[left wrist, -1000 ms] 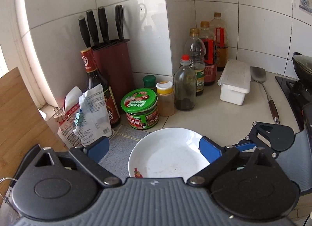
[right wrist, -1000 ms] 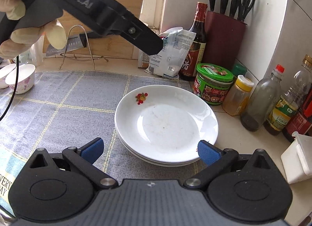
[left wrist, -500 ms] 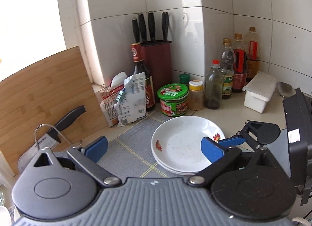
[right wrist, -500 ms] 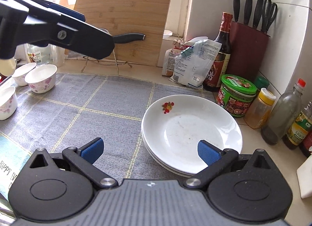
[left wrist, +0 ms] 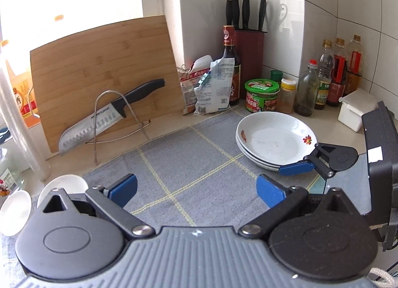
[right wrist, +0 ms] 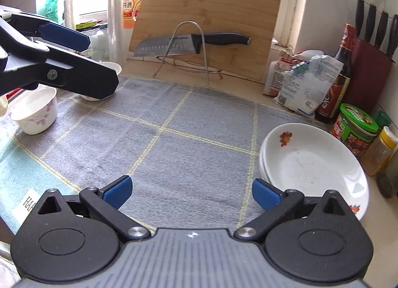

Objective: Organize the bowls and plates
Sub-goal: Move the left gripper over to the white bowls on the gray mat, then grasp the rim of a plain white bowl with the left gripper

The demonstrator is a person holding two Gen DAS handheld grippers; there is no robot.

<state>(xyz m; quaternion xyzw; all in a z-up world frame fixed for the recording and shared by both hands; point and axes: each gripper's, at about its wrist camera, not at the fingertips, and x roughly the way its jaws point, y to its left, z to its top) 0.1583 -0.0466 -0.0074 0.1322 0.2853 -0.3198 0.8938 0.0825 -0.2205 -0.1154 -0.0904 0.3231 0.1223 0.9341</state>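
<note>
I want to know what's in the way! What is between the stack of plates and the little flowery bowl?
Only bare grey cloth lies between the stack of plates and the flowery bowl; the right wrist view shows it.

The left gripper (left wrist: 196, 189) is matte black plastic with a ribbed grey centre panel, round black side discs, silver pivot screws and blue rubber-padded fingers (left wrist: 124, 187). The right gripper (right wrist: 191, 192) is built the same, blue fingers (right wrist: 117, 191) on black linkage arms with triangular cut-outs.
</note>
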